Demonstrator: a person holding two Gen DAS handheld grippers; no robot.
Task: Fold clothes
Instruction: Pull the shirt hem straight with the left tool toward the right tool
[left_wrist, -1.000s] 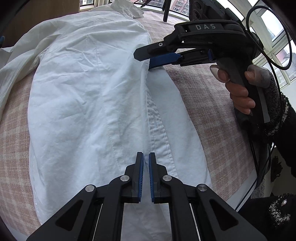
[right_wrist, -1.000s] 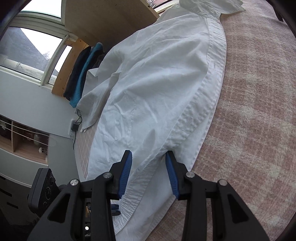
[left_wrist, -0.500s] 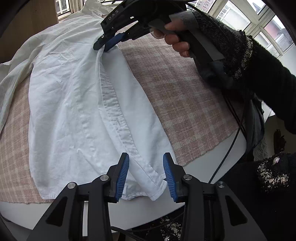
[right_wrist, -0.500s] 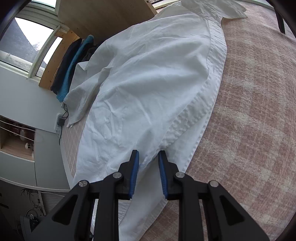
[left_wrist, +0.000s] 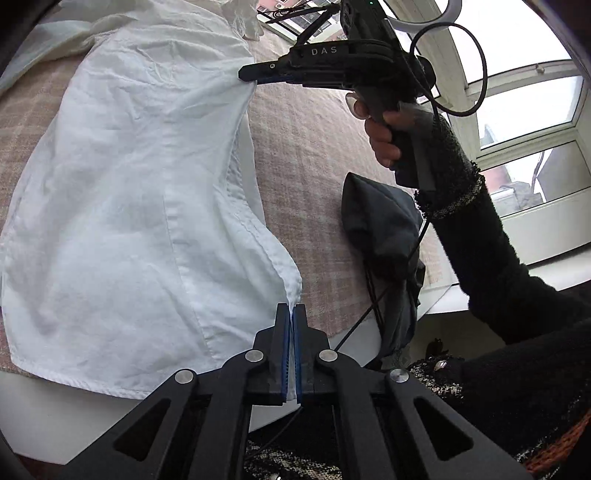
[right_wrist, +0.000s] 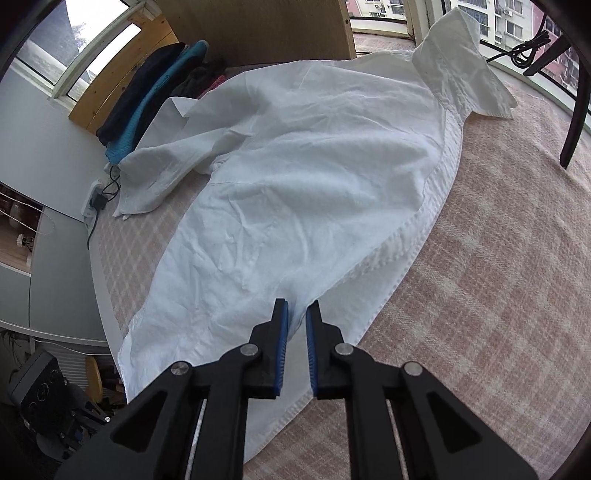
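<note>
A white button-up shirt lies spread on a pink plaid cloth. My left gripper is shut on the shirt's lower front corner near the table's front edge and lifts it slightly. My right gripper shows in the left wrist view, shut on the shirt's front edge further up. In the right wrist view the shirt stretches away to its collar, and the right gripper pinches a raised fold of the placket, its pads nearly together.
A dark grey garment hangs off the table's right edge. Folded dark and teal clothes sit on a wooden shelf at the far left. A sleeve trails off the shirt's left side. A dark chair leg stands at the right.
My left gripper moved to the shirt's lower corner and closed on it. My right gripper closed further on the placket fold, and the shirt's front edge is now lifted.
</note>
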